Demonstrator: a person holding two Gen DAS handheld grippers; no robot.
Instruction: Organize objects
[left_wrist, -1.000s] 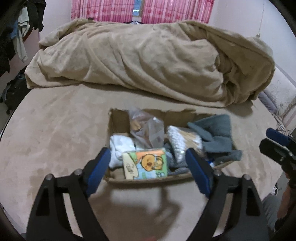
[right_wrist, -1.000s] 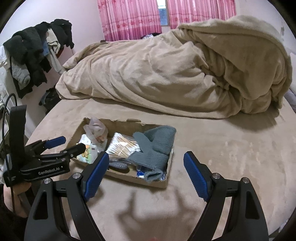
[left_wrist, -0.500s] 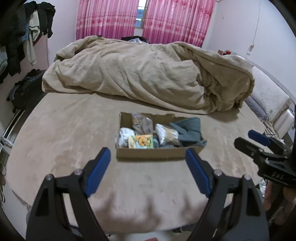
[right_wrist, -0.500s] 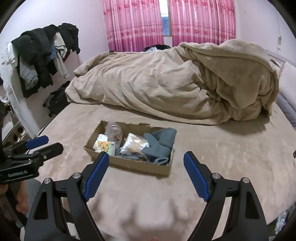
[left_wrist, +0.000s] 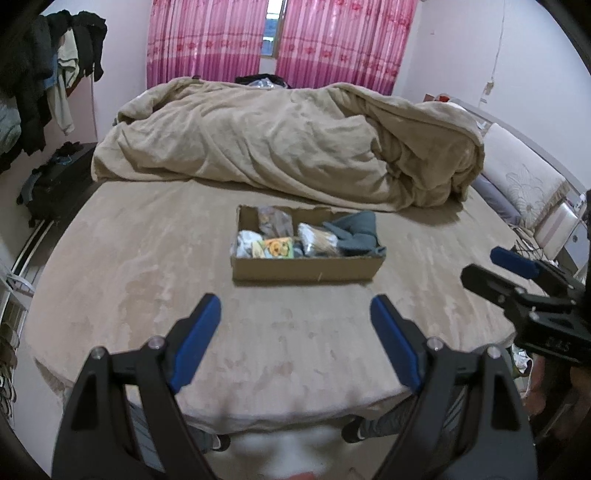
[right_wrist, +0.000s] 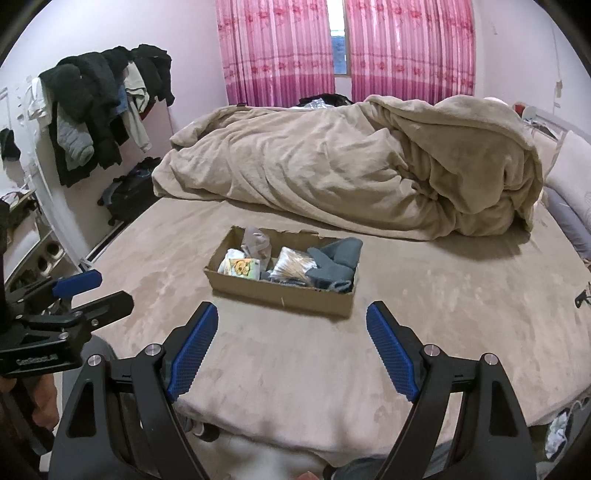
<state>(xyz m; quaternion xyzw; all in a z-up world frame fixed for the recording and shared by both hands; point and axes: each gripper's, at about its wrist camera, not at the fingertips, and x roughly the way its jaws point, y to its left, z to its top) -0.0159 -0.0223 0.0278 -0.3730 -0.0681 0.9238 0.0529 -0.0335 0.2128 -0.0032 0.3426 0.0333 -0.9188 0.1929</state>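
A shallow cardboard box (left_wrist: 306, 268) (right_wrist: 280, 291) sits mid-bed. It holds a cartoon-print pack (left_wrist: 276, 248) (right_wrist: 242, 266), a white item (left_wrist: 243, 245), a clear bag (left_wrist: 275, 221) (right_wrist: 255, 240), a pack of cotton swabs (left_wrist: 317, 240) (right_wrist: 293, 264) and grey gloves (left_wrist: 356, 230) (right_wrist: 334, 258). My left gripper (left_wrist: 295, 306) is open and empty, well back from the box near the bed's front edge. My right gripper (right_wrist: 291, 312) is open and empty, also back from the box. Each gripper shows in the other's view: the right gripper (left_wrist: 517, 280) and the left gripper (right_wrist: 85, 295).
A rumpled tan blanket (left_wrist: 295, 140) (right_wrist: 351, 162) lies across the far half of the bed (left_wrist: 147, 266). Clothes hang on a rack (right_wrist: 103, 107) at the left wall, with a black bag (left_wrist: 55, 188) on the floor. Pink curtains (right_wrist: 343, 48) hang behind. Pillows (left_wrist: 524, 184) lie at the right.
Both grippers have pulled back and up from the box, which now looks smaller and farther. Both stay open and empty. The box contents have not moved.
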